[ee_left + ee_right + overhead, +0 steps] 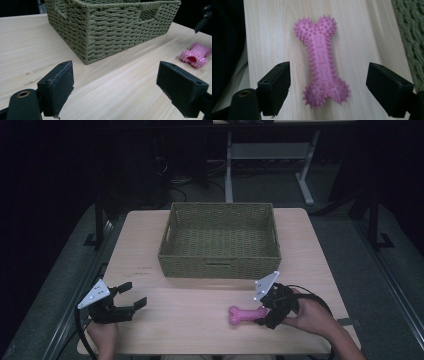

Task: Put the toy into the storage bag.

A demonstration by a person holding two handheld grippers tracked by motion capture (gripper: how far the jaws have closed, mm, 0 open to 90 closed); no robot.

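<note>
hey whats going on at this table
A person holds a two-jaw gripper in each hand at a light wooden table. The right gripper is open, its fingers on either side of a pink spiky rubber bone toy that lies flat on the table, not yet gripped. The left gripper is open and holds nothing, off to the left. An empty green woven basket sits just beyond the toy.

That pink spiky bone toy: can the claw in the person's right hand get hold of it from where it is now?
Probably yes. The right gripper is open, its jaws standing either side of the pink bone toy, which lies flat on the wooden table with nothing between them. The wicker basket stands apart, farther back.
</note>
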